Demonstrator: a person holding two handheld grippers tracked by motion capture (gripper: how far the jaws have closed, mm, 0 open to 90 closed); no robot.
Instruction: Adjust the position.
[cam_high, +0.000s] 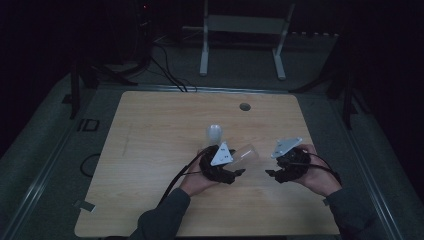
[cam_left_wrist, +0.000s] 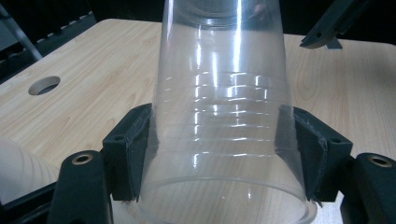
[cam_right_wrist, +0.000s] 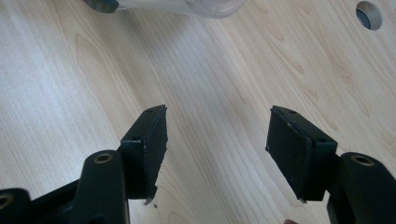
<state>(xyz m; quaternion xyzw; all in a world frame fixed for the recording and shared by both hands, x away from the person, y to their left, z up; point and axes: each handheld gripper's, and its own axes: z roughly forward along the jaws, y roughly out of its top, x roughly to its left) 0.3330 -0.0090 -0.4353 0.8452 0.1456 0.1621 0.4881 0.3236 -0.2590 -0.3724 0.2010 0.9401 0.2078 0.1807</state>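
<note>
Dark lab — bare wooden table (cam_high: 150, 150), floor cables (cam_high: 167, 70).

The left claw (cam_high: 239, 172) is clamped closed, while the right claw (cam_high: 270, 173) hangs with jaws parted.

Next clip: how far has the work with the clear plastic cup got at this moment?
Done: the left gripper is shut on the clear ribbed plastic cup, its jaws pressing both sides. In hand: the cup is held over the light wooden table, near a second whitish cup behind it. Left: the right gripper is open and holds nothing; where the cup should go cannot be told.
</note>
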